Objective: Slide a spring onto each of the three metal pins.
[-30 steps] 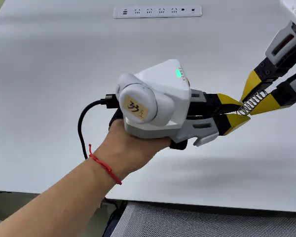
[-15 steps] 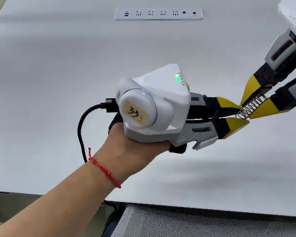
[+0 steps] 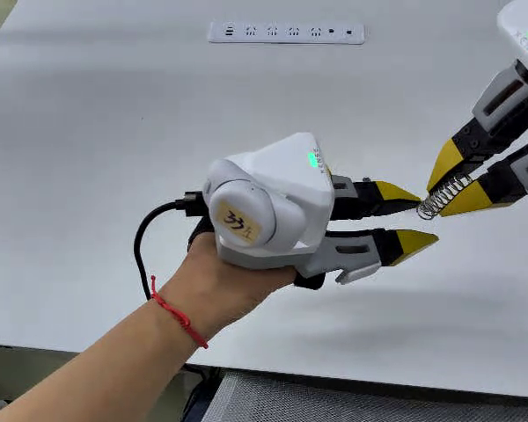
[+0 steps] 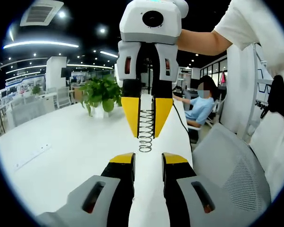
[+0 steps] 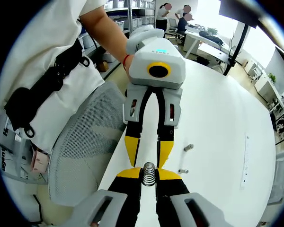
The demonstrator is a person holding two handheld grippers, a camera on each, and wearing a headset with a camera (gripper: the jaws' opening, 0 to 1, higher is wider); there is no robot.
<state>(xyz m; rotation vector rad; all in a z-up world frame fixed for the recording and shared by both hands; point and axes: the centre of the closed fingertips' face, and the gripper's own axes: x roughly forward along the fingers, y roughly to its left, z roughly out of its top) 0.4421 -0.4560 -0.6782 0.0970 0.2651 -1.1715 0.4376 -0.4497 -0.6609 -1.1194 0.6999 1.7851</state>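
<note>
My right gripper (image 3: pixel 436 202) comes in from the upper right of the head view, shut on a small steel spring (image 3: pixel 444 195) that pokes out past its yellow tips. Facing it, my left gripper (image 3: pixel 425 218) is open with nothing between its jaws, its tips just short of the spring's free end. In the left gripper view the spring (image 4: pixel 145 144) hangs from the right gripper (image 4: pixel 146 135) straight above my own open left gripper (image 4: pixel 148 158). The right gripper view shows the spring (image 5: pixel 149 171) end-on in the right gripper (image 5: pixel 149 176), and two metal pins (image 5: pixel 188 147) (image 5: pixel 182 171) lying on the white table (image 5: pixel 213 118).
A white power strip (image 3: pixel 286 32) lies at the table's far edge. A black cable (image 3: pixel 145 237) trails from the left gripper. A grey mesh chair (image 3: pixel 334 400) sits below the table's near edge. A potted plant (image 4: pixel 102 92) stands far down the table.
The left gripper's jaws were together at the spring's end; they have now opened and drawn slightly back and down. The right gripper still holds the spring.
</note>
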